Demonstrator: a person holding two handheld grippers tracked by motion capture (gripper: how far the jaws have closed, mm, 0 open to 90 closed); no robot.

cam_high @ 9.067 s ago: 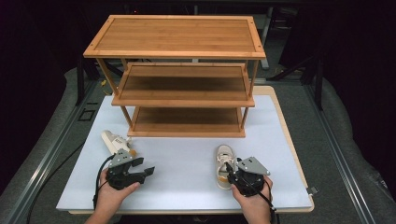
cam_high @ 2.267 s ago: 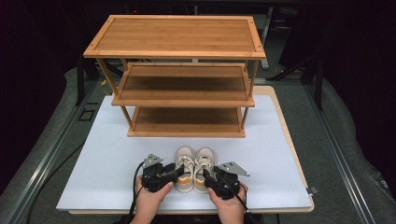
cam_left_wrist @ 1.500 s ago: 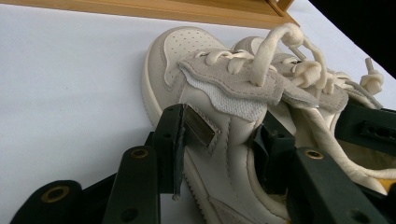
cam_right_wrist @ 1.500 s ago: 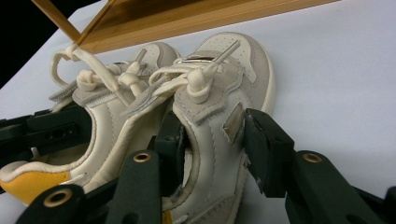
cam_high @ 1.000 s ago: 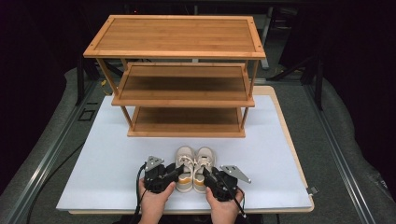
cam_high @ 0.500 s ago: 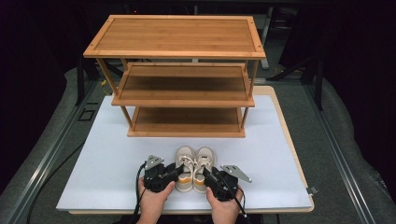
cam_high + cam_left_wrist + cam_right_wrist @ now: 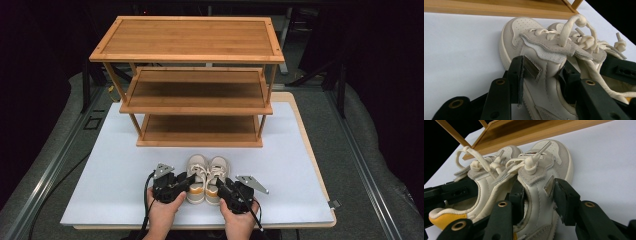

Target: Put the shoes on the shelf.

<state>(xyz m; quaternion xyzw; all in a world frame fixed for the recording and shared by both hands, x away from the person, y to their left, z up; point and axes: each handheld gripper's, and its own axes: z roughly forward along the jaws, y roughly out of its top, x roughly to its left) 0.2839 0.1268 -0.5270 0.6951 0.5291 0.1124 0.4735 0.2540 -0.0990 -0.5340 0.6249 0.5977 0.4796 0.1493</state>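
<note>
A pair of small cream sneakers stands side by side, touching, on the white table mat just in front of a three-tier wooden shoe rack (image 7: 192, 85), toes pointing toward the rack. The left shoe (image 7: 196, 172) and the right shoe (image 7: 216, 172) both sit flat on their soles, laces tied in loose knots, with yellow lining showing at the heels.

Each shoe is clamped by a hand-held tool. The left gripper (image 7: 187, 181) has its two black jaws pressed on either side of the left shoe's collar wall, one jaw outside and one inside the opening, as its own view shows. The right gripper (image 7: 220, 185) pinches the right shoe's outer side wall the same way. The person's hands come in from the table edge farthest from the rack.

All three rack shelves are bare. Judging by this, the shoes are gathered as a pair and gripped, so the pairing and grasping look done. What seems to remain is lifting both shoes together, carrying them forward to the rack, setting them on a shelf and letting go.

The white mat (image 7: 100, 185) around the shoes holds nothing else.
</note>
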